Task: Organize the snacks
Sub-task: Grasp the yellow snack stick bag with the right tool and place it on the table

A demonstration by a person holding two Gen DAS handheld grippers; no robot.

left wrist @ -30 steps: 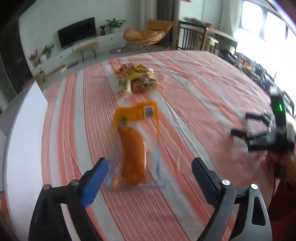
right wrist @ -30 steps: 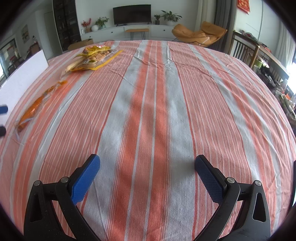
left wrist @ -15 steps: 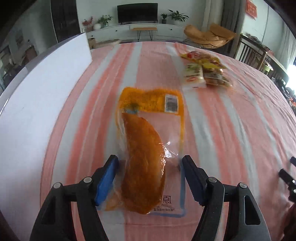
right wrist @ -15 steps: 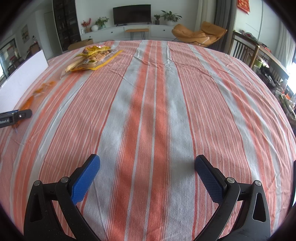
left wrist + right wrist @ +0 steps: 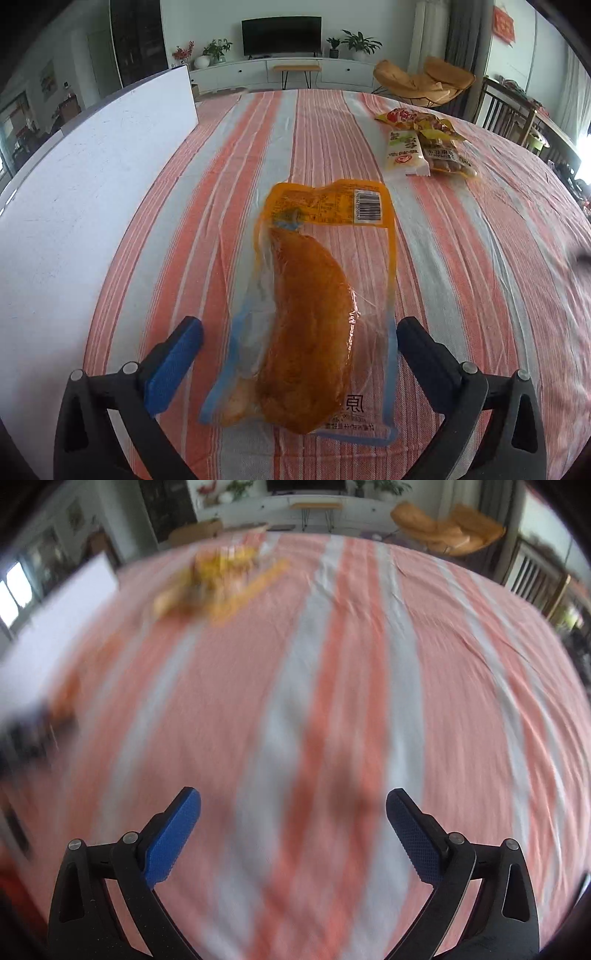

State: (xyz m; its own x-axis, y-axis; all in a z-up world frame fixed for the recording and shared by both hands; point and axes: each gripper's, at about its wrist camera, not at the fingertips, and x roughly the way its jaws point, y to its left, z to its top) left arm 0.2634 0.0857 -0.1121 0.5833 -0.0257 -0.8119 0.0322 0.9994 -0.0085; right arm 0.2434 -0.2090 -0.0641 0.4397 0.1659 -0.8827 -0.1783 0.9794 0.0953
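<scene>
Pouch (image 5: 314, 306): flat on the striped cloth (image 5: 461, 258), lengthwise between the fingers of the left gripper (image 5: 300, 354), near end closest to the camera. Left jaws: just opened to full spread; pads clear of both side seams, nothing gripped. Right gripper (image 5: 293, 834): jaws wide apart over bare cloth, empty; view blurred. Likely handling: light, soft vacuum-sealed film around one firm orange piece; slick surface, thin flat seams, liable to sag or slide out of a shallow pinch. Probable best hold: across the thick middle of the filling, pads on both sides, not on the clear film margin or the printed header with the barcode (image 5: 366, 207). Pressure to be kept moderate to avoid bursting the seal. Edges and room: white board (image 5: 92, 192) standing along the left side of the cloth, near the left finger, limiting sideways travel there. Two more packs (image 5: 424, 147) overlapping toward the far right, well apart from the pouch. Open cloth ahead, between pouch and packs, and across the whole right side. Wrinkles in the cloth: possible snag for low fingertips.
</scene>
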